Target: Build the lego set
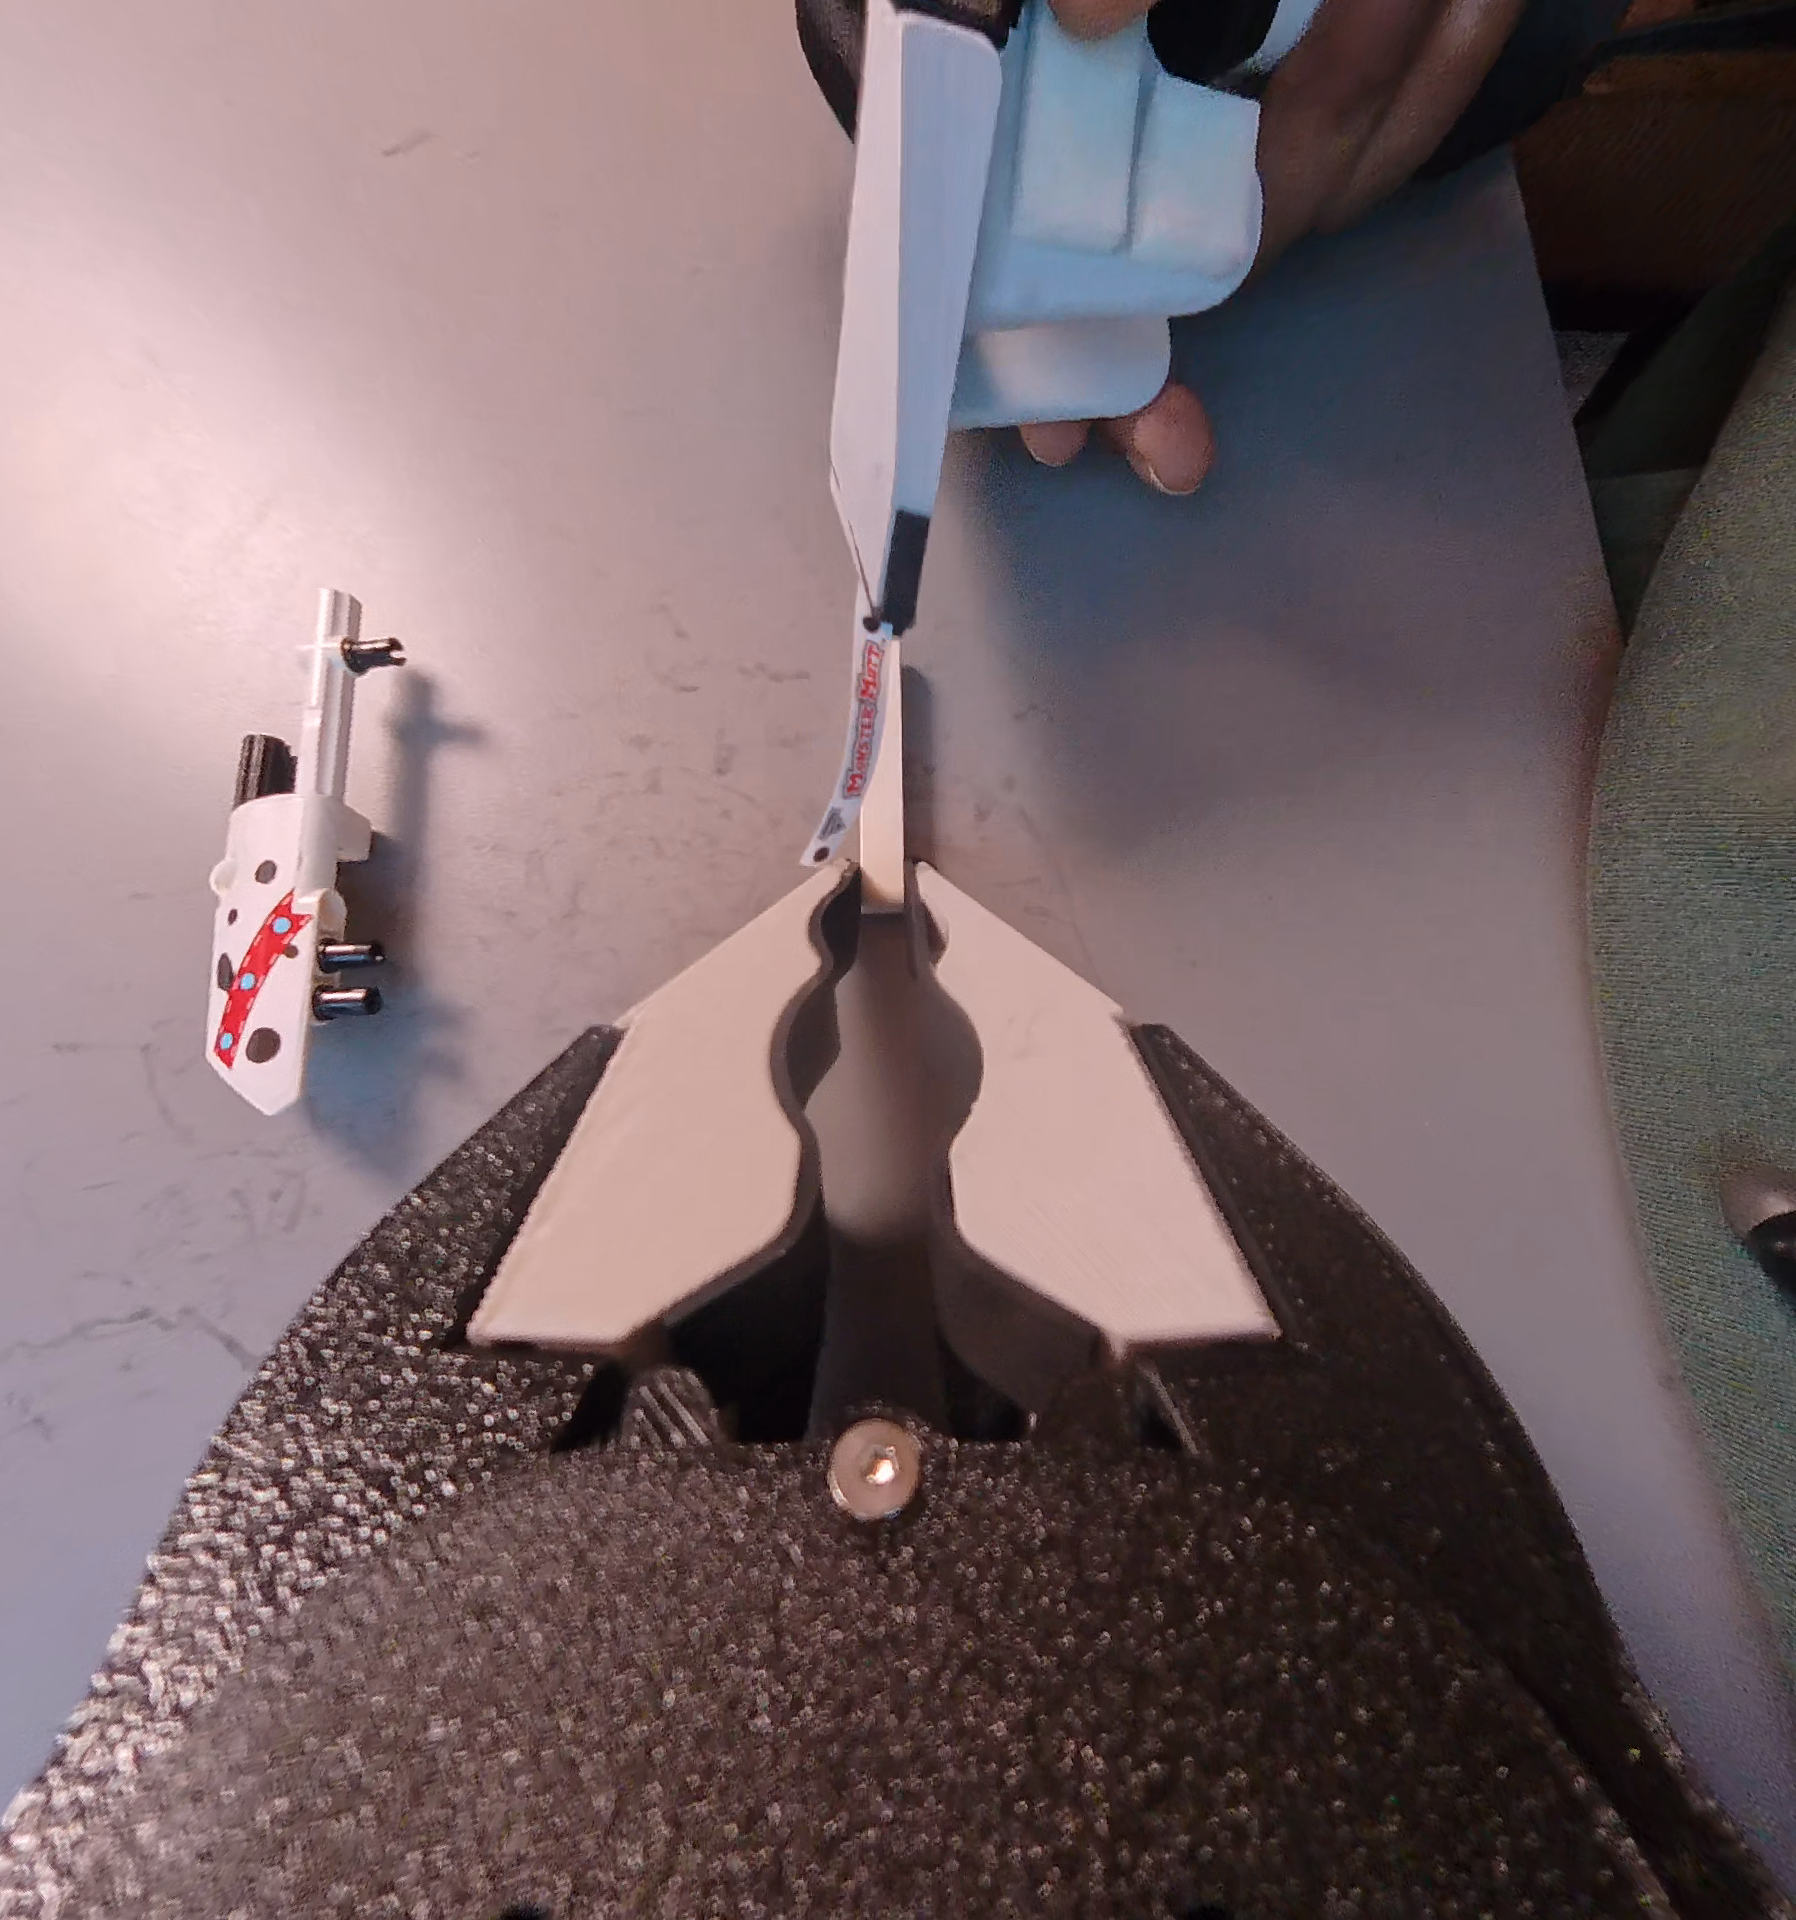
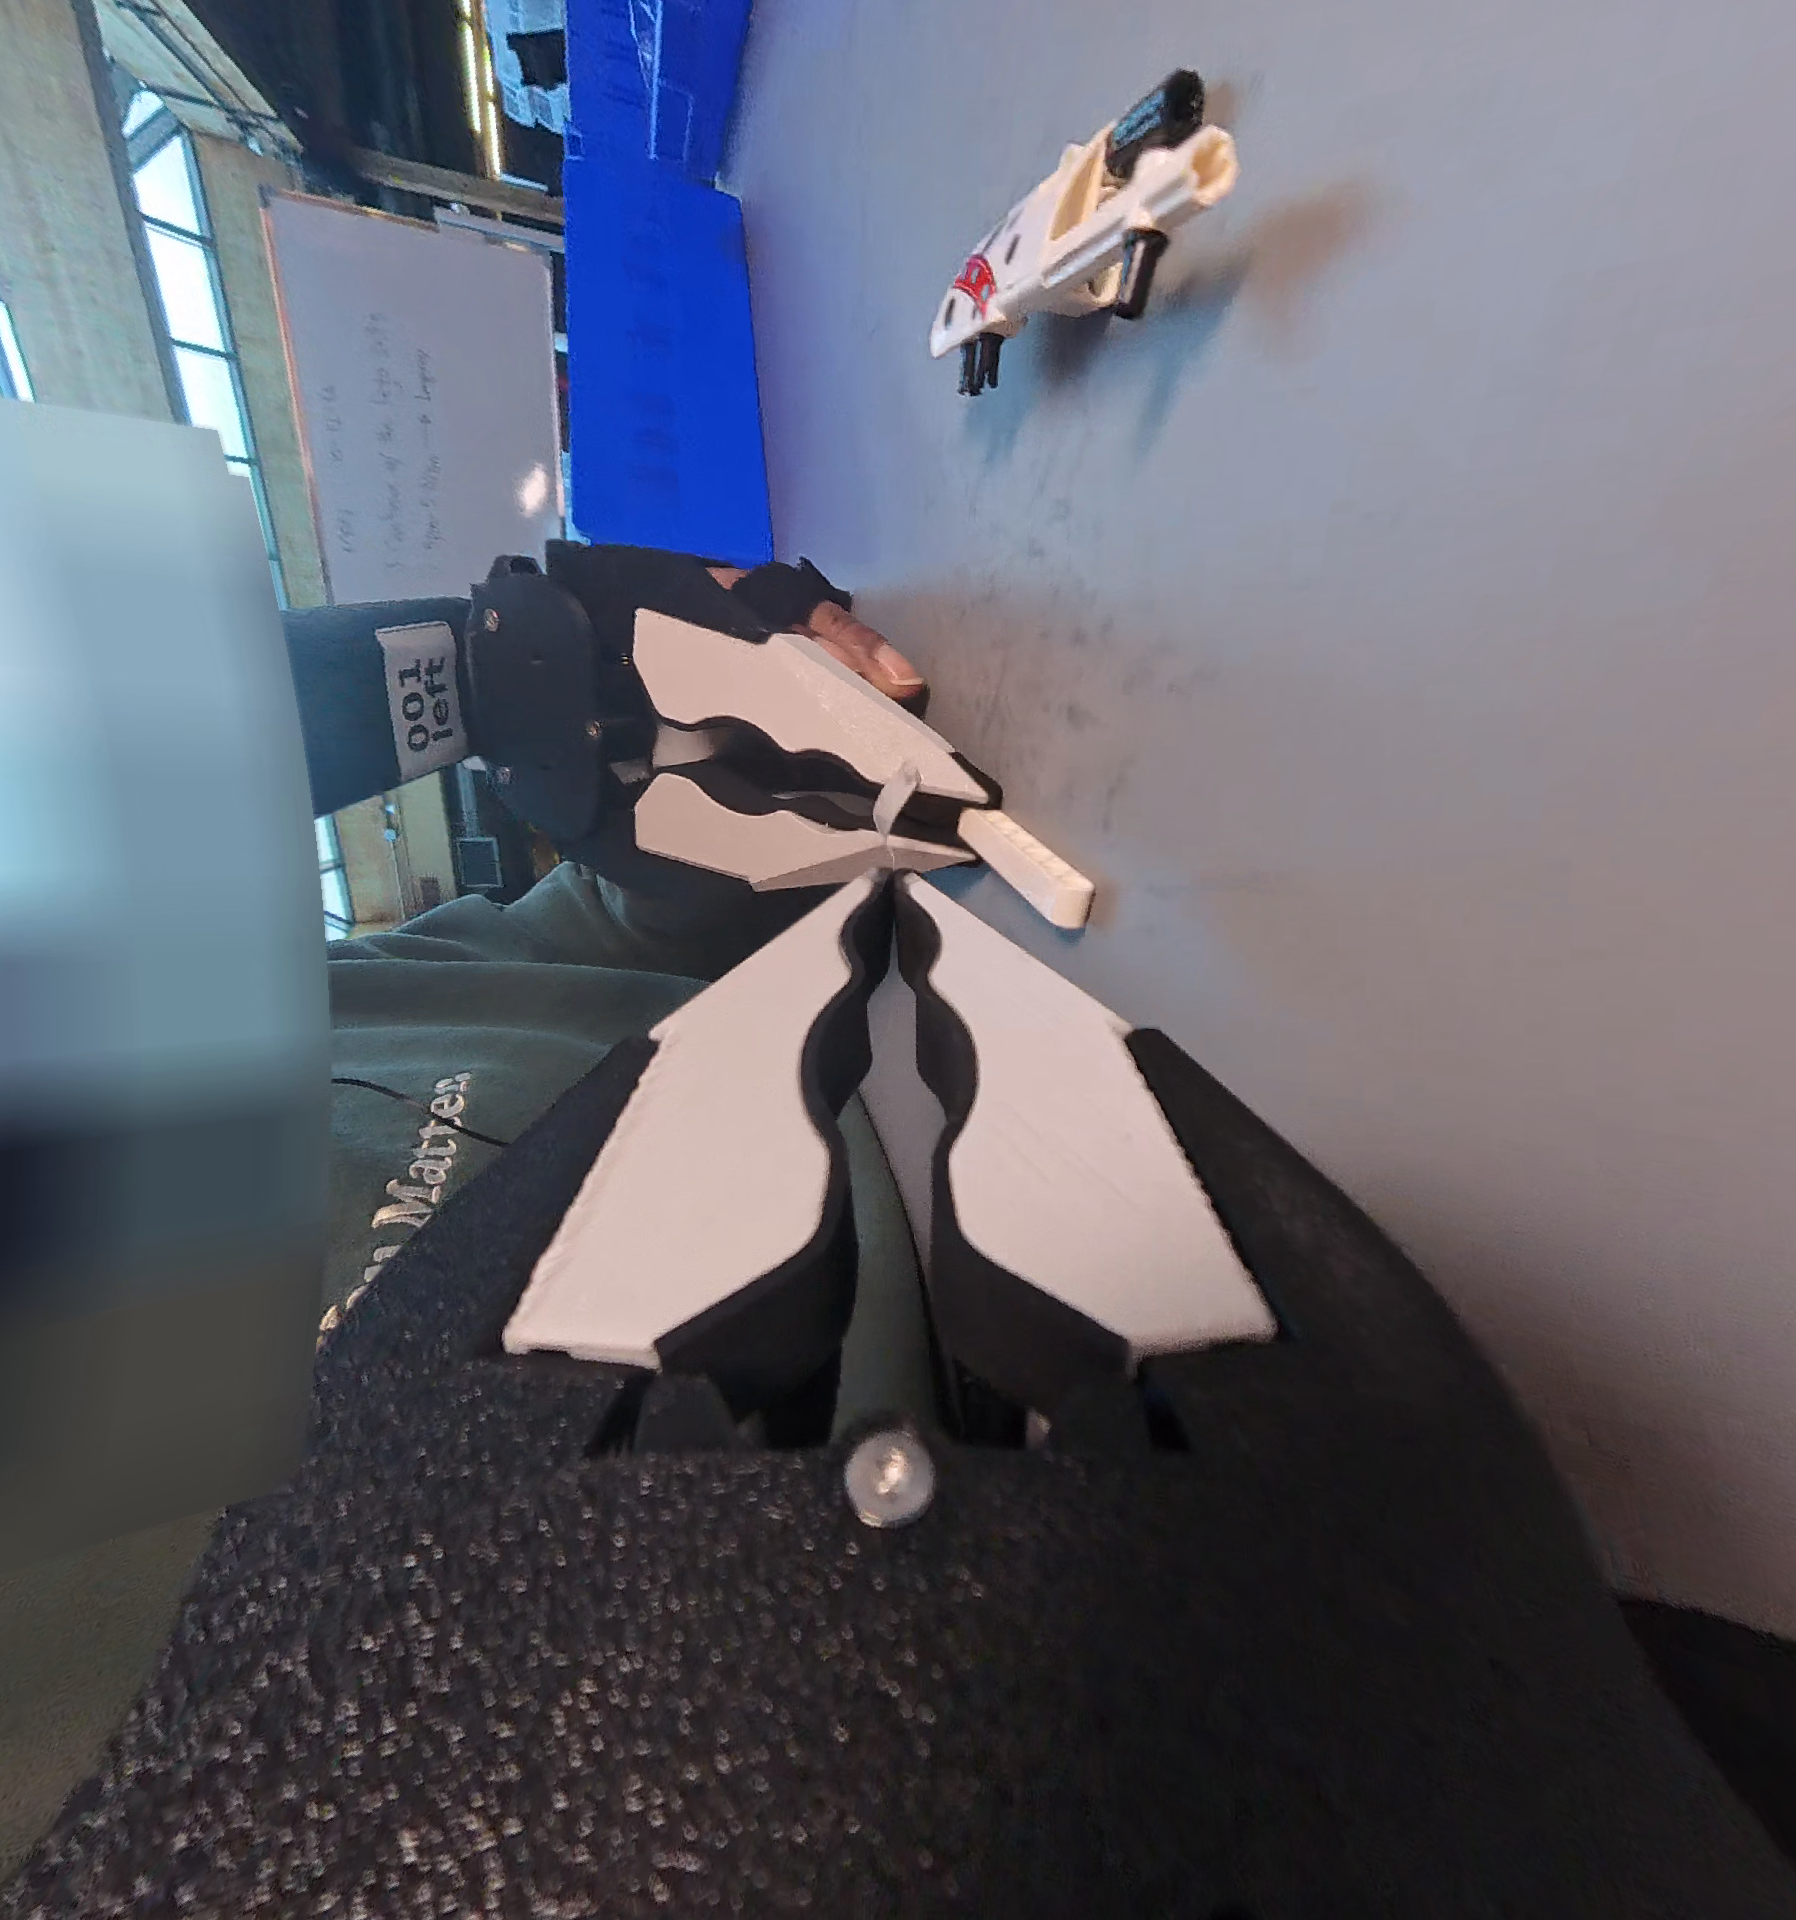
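The left gripper (image 1: 881, 896) is closed on one end of a long white lego beam (image 1: 886, 800), which sticks out past its tips over the grey table (image 1: 561, 364); the right gripper (image 2: 892, 883) is pinched together on a thin sticker strip (image 1: 854, 748) beside that beam, tips meeting the left gripper's; a white spotted lego assembly (image 1: 270, 935) with black pins lies well apart on the table; a person's hand (image 1: 1133, 426) holds the right gripper.
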Available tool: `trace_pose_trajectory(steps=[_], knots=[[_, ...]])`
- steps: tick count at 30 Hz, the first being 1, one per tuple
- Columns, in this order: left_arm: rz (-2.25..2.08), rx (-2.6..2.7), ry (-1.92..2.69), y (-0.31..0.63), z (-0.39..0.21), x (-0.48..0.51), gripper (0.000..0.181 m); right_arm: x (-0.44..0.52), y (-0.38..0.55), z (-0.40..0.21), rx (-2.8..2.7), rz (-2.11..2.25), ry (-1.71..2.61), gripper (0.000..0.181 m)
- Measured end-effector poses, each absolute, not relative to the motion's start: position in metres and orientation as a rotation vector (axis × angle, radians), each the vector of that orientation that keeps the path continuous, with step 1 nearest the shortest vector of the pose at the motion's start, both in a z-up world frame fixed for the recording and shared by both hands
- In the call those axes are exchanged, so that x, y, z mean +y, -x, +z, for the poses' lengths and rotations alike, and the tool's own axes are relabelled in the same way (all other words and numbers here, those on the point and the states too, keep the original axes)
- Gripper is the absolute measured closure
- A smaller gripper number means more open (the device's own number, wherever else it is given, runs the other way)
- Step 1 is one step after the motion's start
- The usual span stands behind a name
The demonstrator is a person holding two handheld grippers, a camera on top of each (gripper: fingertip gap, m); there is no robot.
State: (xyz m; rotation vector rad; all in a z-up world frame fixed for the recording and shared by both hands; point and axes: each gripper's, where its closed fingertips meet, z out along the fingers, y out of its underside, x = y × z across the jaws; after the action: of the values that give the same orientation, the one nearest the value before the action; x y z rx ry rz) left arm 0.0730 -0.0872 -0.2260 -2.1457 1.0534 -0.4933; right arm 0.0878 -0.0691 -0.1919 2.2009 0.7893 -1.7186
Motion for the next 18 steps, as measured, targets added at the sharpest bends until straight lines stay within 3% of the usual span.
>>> trace_pose_trajectory(steps=[18], knots=[[-0.547, 1.054, 2.15, -0.074, -0.225, -0.091, 0.166, -0.078, -0.089, -0.196, 0.77, -1.675, -2.141, 0.181]])
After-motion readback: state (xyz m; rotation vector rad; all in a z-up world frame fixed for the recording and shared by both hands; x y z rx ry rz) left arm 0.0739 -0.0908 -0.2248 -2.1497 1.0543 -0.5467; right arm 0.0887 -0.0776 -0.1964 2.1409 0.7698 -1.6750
